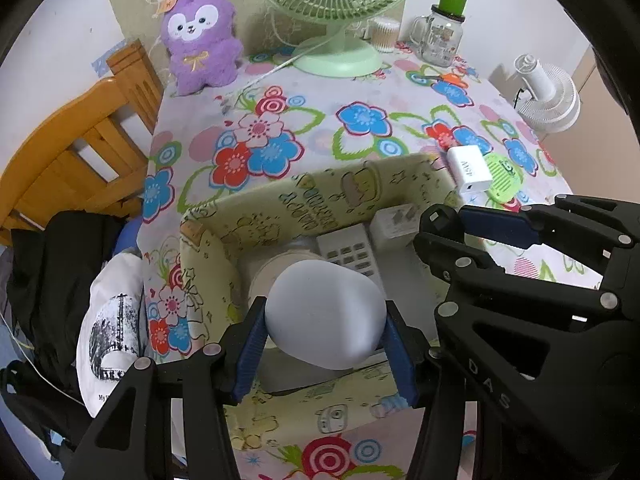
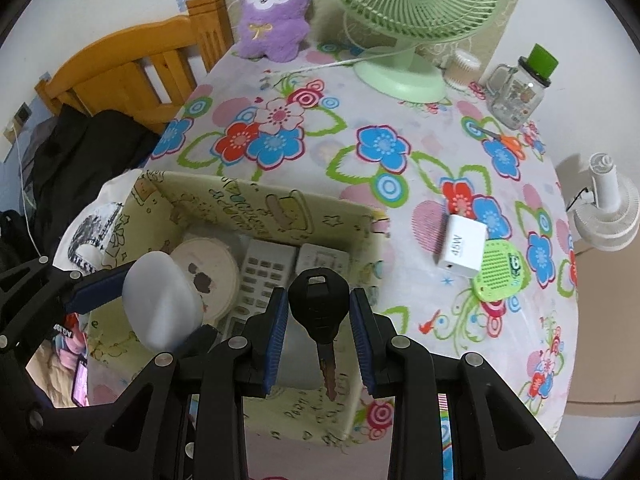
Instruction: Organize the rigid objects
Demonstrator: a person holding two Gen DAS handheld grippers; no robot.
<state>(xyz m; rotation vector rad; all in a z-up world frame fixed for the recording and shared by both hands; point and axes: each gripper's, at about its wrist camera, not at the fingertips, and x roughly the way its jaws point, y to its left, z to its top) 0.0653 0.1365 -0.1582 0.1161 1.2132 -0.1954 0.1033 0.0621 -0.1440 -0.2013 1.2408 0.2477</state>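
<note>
My left gripper [image 1: 325, 338] is shut on a white rounded case [image 1: 325, 316], held just above a pale yellow fabric storage box [image 1: 208, 248]. In the right wrist view that case [image 2: 160, 302] hangs over the box's left part. My right gripper [image 2: 319, 320] is shut on a black car key [image 2: 319, 300], blade pointing toward the camera, over the box [image 2: 360, 232]. Inside the box lie a white remote [image 2: 260, 272], a round tin [image 2: 212, 268] and a white plug adapter [image 2: 324, 258]. The right gripper's fingers [image 1: 496, 224] show at the right of the left wrist view.
On the flowered tablecloth [image 2: 360, 120] right of the box lie a white charger [image 2: 462, 248] and a green round gadget [image 2: 502, 272]. Farther back stand a green fan [image 2: 412, 20], a purple plush [image 2: 274, 12], a glass jar [image 2: 520, 88]. A wooden chair [image 1: 72, 148] stands left; a white fan [image 2: 604, 208] right.
</note>
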